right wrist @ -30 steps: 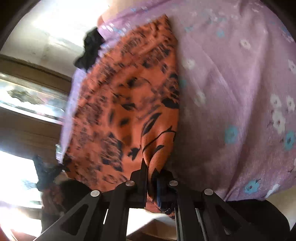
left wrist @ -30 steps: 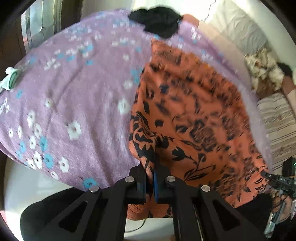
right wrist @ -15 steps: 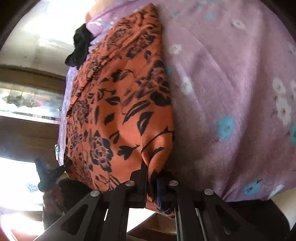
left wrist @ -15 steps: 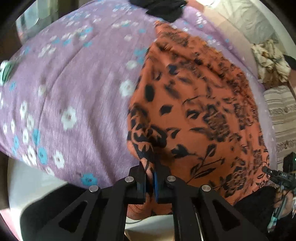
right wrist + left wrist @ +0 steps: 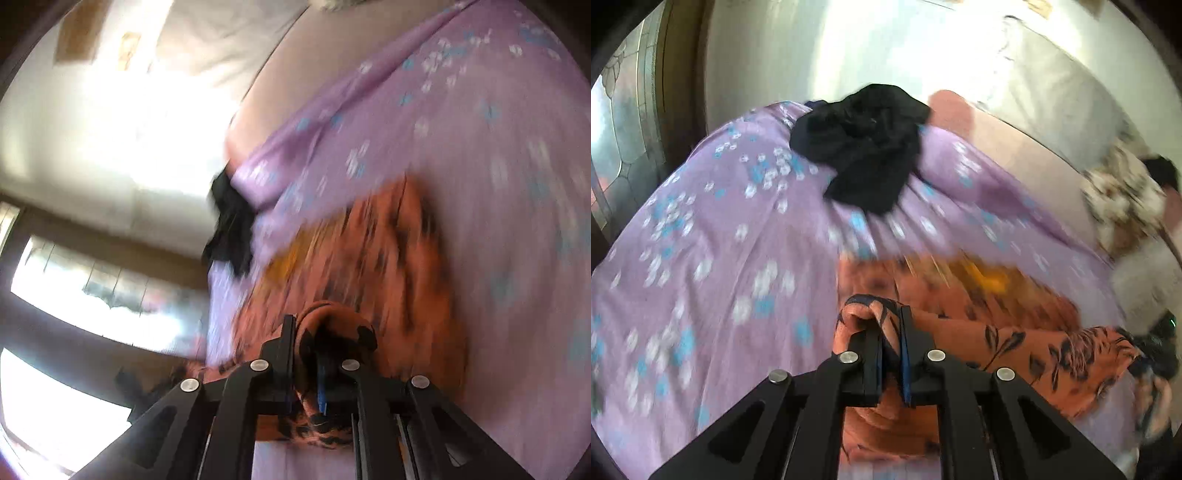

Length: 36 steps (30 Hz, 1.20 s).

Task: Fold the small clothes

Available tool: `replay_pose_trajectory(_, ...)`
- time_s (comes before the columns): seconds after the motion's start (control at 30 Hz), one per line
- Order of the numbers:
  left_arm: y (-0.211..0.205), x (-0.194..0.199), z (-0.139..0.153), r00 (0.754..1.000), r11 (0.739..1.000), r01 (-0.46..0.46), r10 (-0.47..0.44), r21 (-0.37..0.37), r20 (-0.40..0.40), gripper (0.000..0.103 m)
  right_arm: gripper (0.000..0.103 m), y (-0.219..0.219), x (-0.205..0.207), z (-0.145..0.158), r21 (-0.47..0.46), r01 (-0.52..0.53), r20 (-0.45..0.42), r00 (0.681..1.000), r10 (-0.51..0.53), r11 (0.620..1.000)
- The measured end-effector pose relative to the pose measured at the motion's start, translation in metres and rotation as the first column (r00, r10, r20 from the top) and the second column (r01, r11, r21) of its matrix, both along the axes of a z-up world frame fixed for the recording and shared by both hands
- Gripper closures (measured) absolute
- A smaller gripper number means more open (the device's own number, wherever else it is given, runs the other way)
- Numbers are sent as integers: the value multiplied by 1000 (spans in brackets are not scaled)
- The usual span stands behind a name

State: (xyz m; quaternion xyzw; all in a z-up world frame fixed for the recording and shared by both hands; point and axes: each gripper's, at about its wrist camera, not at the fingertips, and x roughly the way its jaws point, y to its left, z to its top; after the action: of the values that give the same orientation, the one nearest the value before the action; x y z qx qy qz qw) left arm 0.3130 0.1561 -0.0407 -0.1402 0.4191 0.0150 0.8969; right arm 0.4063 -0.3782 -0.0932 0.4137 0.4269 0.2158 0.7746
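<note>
The left gripper (image 5: pixel 892 332) is clamped tight on one bunched corner of the soft orange cloth with black flowers (image 5: pixel 1015 332), and the right gripper (image 5: pixel 308 354) is clamped on another bunched corner of the same cloth. The orange cloth lies on the bed, on the purple bedsheet with white and blue flowers (image 5: pixel 720 240), with its near edge lifted up by the two grippers. The crumpled black cloth (image 5: pixel 864 147) sits on the purple bedsheet well beyond the orange cloth, on the side away from the grippers. The pictures are blurry, so things seem to be moving fast, and that is where trouble could start. The orange cloth looks thin and slippery, so a quick pull could make a corner slide out of one gripper, and then the fold would flop down crooked. If one gripper goes farther than the other, the edges will not line up and the fold will be lumpy. Each gripper holds a thick wad, not a flat edge, so the corners may stay scrunched when let go. A gripper coming down too low could also pinch the purple bedsheet and drag it along.
</note>
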Motion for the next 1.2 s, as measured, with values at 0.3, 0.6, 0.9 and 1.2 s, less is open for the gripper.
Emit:
replay_pose_trajectory(0.3, 49, 7, -50, 986, 988, -148, 143, -51, -89, 33, 27, -13, -45, -15, -112, 111, -19, 993, -114, 988)
replay_pose_trajectory(0.6, 61, -107, -33, 975, 957, -221, 224, -190, -3, 24, 27, 52, -128, -37, -56, -49, -110, 993, 43, 997)
replay_pose_trajectory(0.9, -1, -90, -91, 976, 963, -214, 203, -165, -78, 23, 27, 65, -103, -64, 17, 207, -193, 961, -200, 978)
replay_pose_trajectory(1.2, 9, -40, -79, 959, 959, -254, 232, -129, -166, 83, 96, 69, -72, -58, -45, 289, -198, 936, -292, 956)
